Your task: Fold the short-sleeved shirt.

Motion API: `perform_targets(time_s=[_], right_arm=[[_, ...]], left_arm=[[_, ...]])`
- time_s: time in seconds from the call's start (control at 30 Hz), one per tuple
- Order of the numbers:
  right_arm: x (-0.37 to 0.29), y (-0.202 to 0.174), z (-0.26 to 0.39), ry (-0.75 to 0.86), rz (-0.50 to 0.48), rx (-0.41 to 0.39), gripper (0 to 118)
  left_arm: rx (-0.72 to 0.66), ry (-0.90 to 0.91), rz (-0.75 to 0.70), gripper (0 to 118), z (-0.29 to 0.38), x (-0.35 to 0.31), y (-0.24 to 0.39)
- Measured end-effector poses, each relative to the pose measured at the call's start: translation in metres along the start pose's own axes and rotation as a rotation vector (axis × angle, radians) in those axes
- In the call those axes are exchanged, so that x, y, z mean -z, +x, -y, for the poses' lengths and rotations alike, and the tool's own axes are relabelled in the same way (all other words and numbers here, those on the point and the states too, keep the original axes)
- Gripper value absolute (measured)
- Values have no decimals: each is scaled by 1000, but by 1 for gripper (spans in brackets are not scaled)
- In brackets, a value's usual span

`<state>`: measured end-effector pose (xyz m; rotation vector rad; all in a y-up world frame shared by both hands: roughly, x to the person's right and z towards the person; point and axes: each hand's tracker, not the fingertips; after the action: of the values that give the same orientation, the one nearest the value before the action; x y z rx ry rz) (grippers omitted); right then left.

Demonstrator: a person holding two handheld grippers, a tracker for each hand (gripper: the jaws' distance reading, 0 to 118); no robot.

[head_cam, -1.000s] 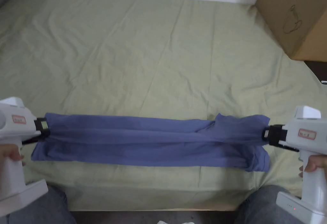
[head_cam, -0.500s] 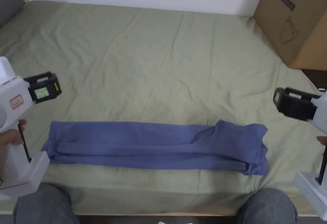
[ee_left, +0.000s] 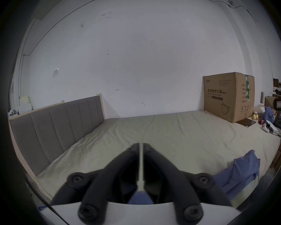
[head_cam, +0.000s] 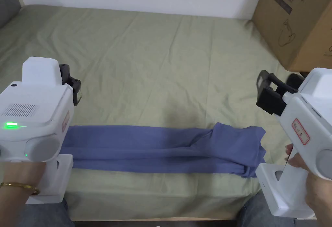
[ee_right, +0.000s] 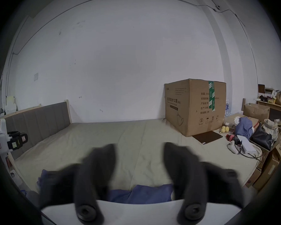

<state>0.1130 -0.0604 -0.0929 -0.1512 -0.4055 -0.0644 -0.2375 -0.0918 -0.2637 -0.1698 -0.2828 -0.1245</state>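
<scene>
The blue short-sleeved shirt (head_cam: 162, 150) lies folded into a long narrow strip across the near edge of the bed, sleeve end bunched at the right. My left gripper (head_cam: 73, 86) hovers above the strip's left end, clear of the cloth. In the left gripper view its jaws (ee_left: 140, 146) are shut with nothing between them, and the shirt (ee_left: 243, 171) lies off to the right. My right gripper (head_cam: 267, 90) is raised above the right end. In the right gripper view its jaws (ee_right: 139, 149) stand apart and empty above the shirt (ee_right: 144, 192).
A green sheet (head_cam: 155, 62) covers the bed. A large cardboard box (head_cam: 298, 20) stands at the back right corner. A grey headboard (ee_left: 55, 127) runs along the left side. Bags and boxes (ee_right: 259, 131) crowd the floor to the right. The person's knees are at the near edge.
A second ago both grippers held the shirt's ends, stretched taut. They let go and rose; the shirt now rests flat on the bed. The head camera tilted slightly.
</scene>
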Motion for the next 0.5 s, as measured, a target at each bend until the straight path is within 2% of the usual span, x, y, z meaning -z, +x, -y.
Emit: perform_targets(time_s=[0.03, 0.3, 0.4, 0.43, 0.47, 0.5], right_arm=[[1, -1, 1, -11, -8, -5, 1], [8, -2, 2, -24, -15, 10, 0], [13, -3, 1, -38, -21, 5, 0], [15, -4, 1, -41, -20, 1, 0], [17, -4, 1, -46, -20, -2, 0], [19, -4, 1, -49, -20, -1, 0]], left_arm=[[-16, -8, 10, 0, 0, 1, -1], [-80, -61, 60, 0, 0, 10, -9], [-142, -127, 127, 3, -4, 21, -24], [-155, -145, 148, 17, -4, 27, -32], [-145, -149, 128, 40, -3, 32, -39], [-137, -179, 118, 72, -3, 37, -44]])
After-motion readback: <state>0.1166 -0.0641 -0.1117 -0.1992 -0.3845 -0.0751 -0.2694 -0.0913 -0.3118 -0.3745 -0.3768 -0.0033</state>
